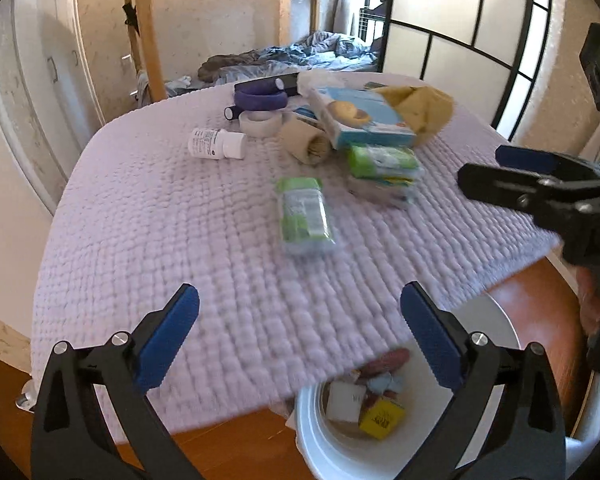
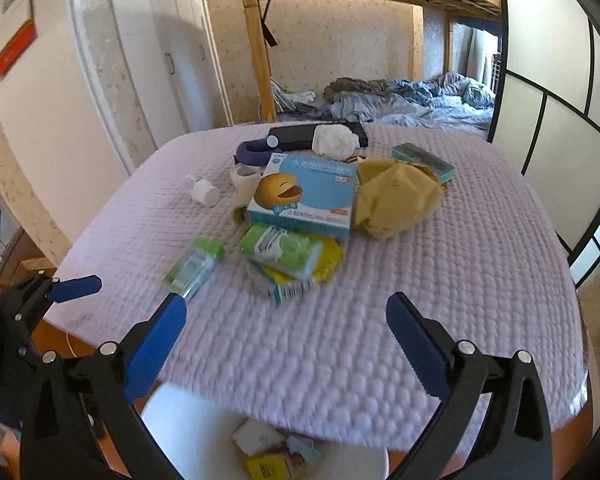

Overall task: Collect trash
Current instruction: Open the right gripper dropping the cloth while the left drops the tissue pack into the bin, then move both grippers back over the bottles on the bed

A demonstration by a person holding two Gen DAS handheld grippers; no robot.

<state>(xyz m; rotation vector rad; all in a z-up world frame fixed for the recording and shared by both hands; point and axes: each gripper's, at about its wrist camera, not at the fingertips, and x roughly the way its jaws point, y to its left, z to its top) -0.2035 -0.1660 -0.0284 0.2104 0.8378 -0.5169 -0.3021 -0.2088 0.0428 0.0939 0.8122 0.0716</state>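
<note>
Both the left gripper [image 1: 300, 336] and the right gripper [image 2: 286, 344] hung with jaws spread and empty over the near edge of the quilted table [image 2: 460, 280], above the white bin [image 1: 312, 432] holding scraps, while the green packet [image 1: 305, 216] lay mid-table.

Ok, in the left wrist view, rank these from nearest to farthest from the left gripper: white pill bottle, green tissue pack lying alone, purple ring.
1. Green tissue pack, middle of the cloth, just ahead of the left gripper.
2. White pill bottle, farther back, to the left.
3. Purple ring, near the far edge.
</note>
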